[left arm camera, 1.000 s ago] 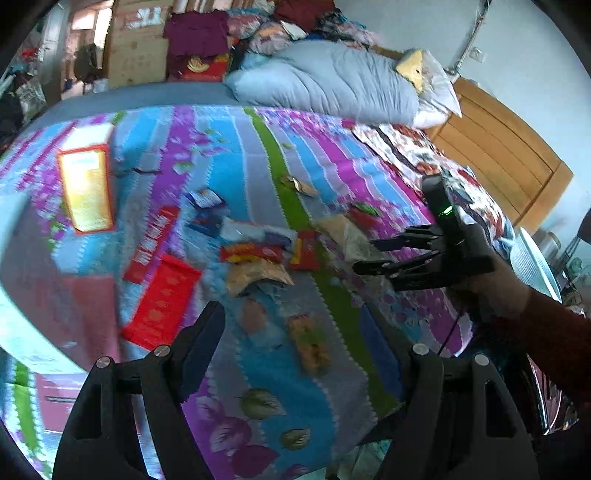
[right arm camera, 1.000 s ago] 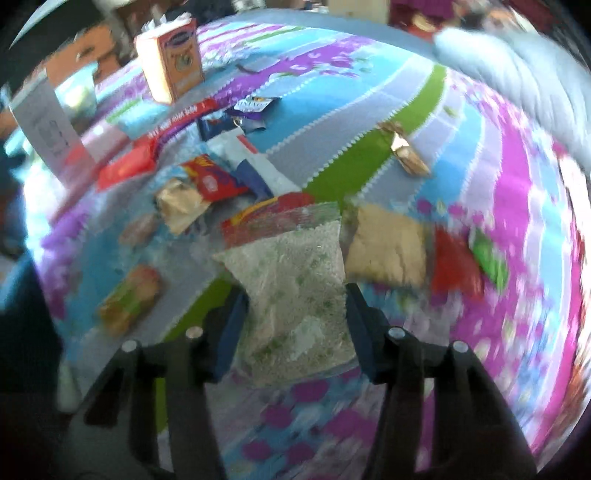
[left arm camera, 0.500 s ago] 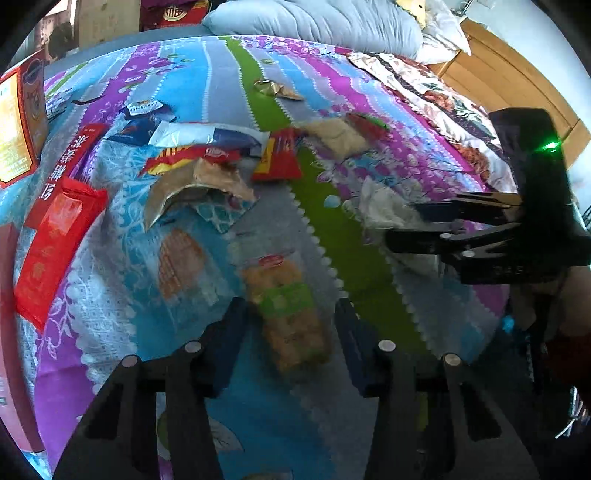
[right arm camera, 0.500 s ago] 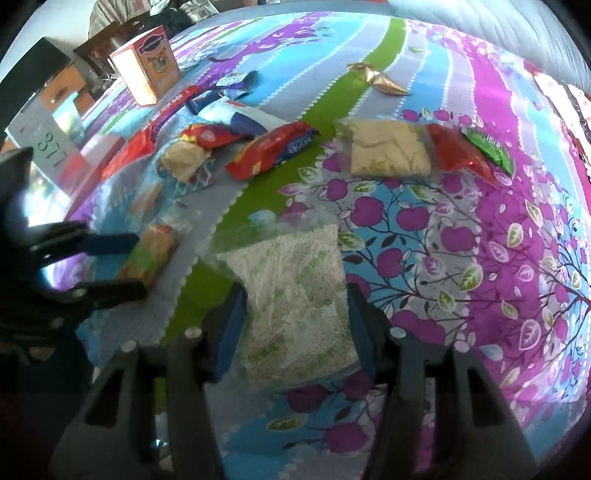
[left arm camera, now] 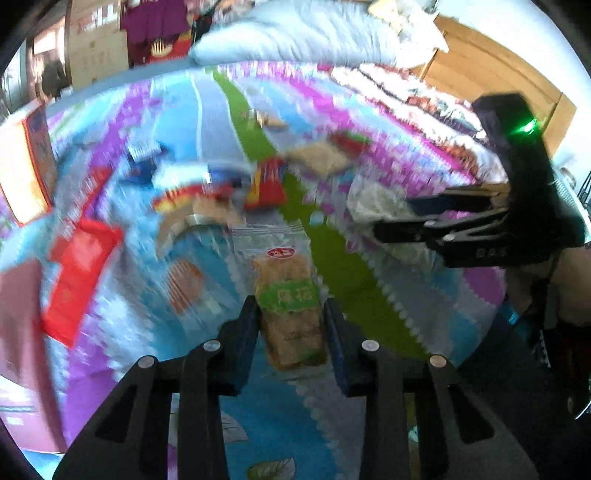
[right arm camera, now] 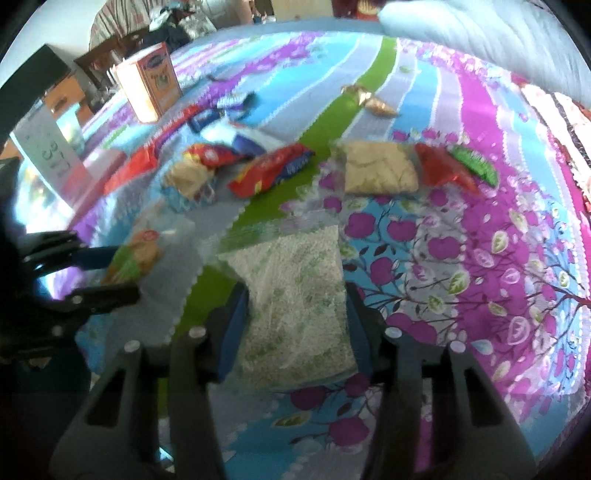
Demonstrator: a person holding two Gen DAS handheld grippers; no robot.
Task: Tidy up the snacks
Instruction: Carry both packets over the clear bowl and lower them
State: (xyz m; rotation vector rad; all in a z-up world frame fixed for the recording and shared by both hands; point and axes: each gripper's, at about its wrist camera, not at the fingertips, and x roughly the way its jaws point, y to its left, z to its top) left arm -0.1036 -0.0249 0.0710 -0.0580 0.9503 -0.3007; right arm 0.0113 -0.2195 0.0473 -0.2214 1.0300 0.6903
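My left gripper [left arm camera: 291,321] is shut on a clear packet of brown crackers with a green label [left arm camera: 288,295], held just above the bedspread. My right gripper [right arm camera: 295,314] is shut on a clear bag of white-green puffed snack [right arm camera: 295,295]. Each gripper shows in the other's view: the right one [left arm camera: 399,221] at the right, the left one [right arm camera: 107,273] at the left with its cracker packet [right arm camera: 135,256]. Loose snacks lie ahead: a red packet [right arm camera: 269,168], a beige cracker pack [right arm camera: 376,168], red and green wrappers [right arm camera: 454,168].
The colourful bedspread [right arm camera: 480,258] covers the bed. An orange box [right arm camera: 149,86] and a white carton [right arm camera: 48,155] stand at the far left. A grey duvet [left arm camera: 295,33] and wooden headboard [left arm camera: 498,70] lie at the far end. Flat red packets [left arm camera: 77,269] lie left.
My left gripper has closed on the cracker packet and lifted it off the bedspread. My right gripper keeps its bag and has barely moved.
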